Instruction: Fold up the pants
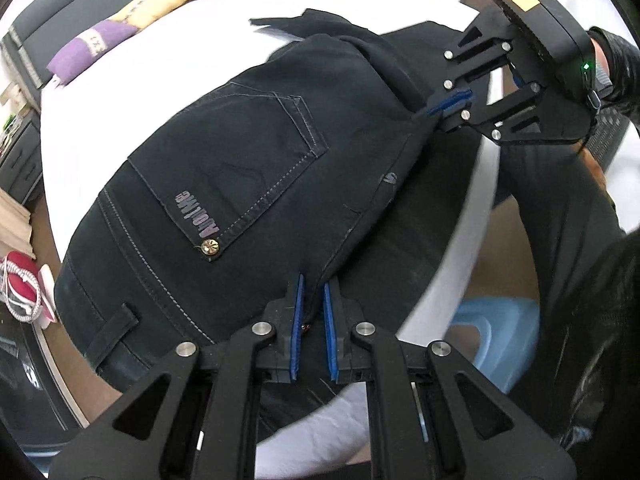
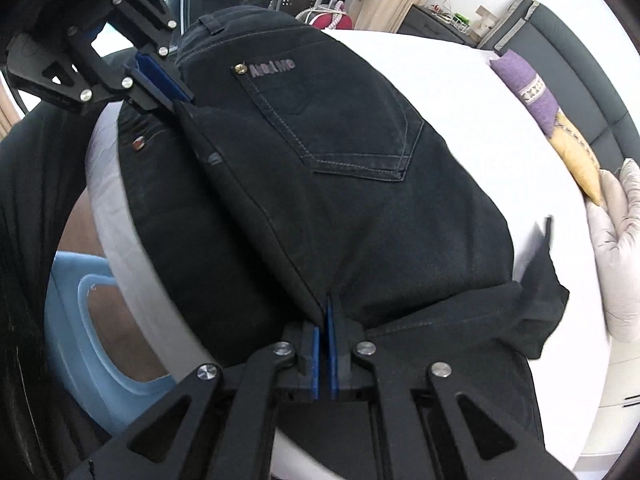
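Observation:
Black jeans (image 1: 240, 168) lie on a white bed (image 1: 160, 60), back pocket (image 2: 340, 120) facing up, one half laid over the other. My left gripper (image 1: 314, 282) is shut on the jeans' near seam edge by the waist, with fabric pinched between its blue pads (image 1: 298, 312). In the right wrist view the left gripper (image 2: 184, 100) shows at the top left. My right gripper (image 2: 325, 300) is shut on the same edge further down the leg; the left wrist view shows it (image 1: 434, 110) at the upper right. The held edge stands a little above the layer beneath. A leg end (image 2: 540, 296) sticks out at the right.
Purple (image 1: 92, 48), yellow (image 1: 160, 4) and white (image 2: 616, 248) cushions lie against a dark headboard (image 2: 580, 64) at the bed's far side. A light blue plastic stool (image 1: 500, 332) stands on the floor beside the bed edge. A person's black sleeve (image 1: 560, 220) reaches in at the right.

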